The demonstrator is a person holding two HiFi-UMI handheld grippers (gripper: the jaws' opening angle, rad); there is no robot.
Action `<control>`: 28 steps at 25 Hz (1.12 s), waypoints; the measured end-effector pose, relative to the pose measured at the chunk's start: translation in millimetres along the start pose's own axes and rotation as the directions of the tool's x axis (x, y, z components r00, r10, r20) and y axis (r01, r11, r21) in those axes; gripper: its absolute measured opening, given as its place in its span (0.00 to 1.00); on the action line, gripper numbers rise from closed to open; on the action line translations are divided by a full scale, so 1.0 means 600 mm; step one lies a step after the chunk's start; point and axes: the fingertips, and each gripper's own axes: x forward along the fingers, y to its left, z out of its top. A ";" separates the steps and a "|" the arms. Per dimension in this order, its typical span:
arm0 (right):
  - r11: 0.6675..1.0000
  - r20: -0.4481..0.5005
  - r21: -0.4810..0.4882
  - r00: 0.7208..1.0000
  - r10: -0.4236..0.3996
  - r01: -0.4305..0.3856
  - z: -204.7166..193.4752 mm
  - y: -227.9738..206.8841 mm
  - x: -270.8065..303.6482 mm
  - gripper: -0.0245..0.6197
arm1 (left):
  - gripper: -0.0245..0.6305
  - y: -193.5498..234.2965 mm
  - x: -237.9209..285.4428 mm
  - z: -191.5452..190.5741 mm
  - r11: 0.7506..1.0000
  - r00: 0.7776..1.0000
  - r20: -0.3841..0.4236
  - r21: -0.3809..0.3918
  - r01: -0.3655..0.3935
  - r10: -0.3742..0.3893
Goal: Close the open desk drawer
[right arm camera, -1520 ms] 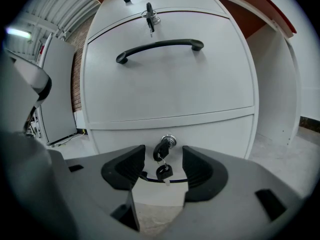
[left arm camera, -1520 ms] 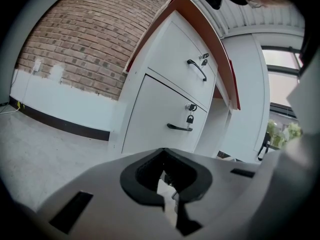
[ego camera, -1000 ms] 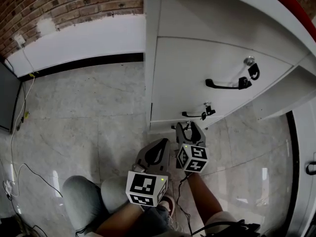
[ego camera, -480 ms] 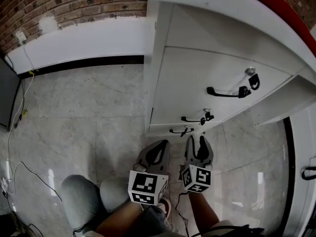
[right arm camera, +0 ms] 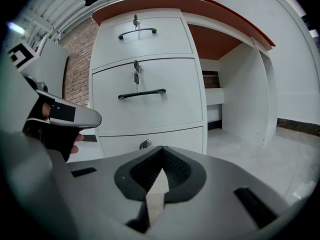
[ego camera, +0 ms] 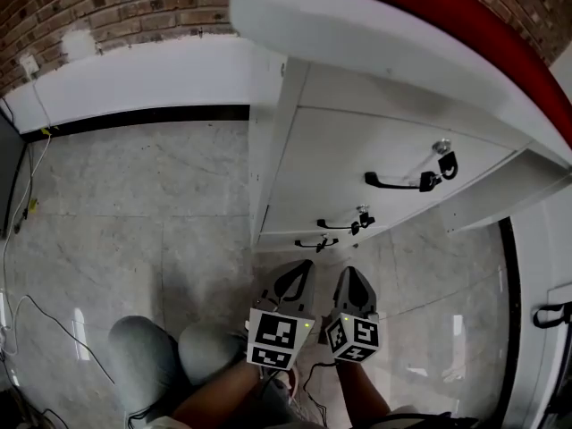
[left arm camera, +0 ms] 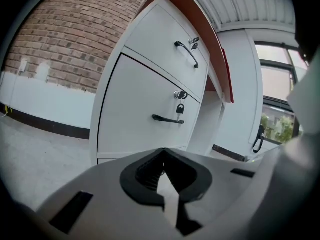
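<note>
**Pushed in flush, ahead of both jaws**

Shows the bottom drawer closed level with the middle drawer above it, straight ahead of the jaws and apart from them. Has the right gripper just clenched shut on nothing. Shows the left gripper pinched together too, empty, just beside the right, over the floor.
</note>
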 end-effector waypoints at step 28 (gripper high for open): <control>0.999 -0.183 0.050 0.983 -0.011 0.020 0.686 0.192 -0.315 0.04 | 0.05 -0.105 -0.350 0.618 0.992 0.994 -0.094 0.123 -0.039 0.051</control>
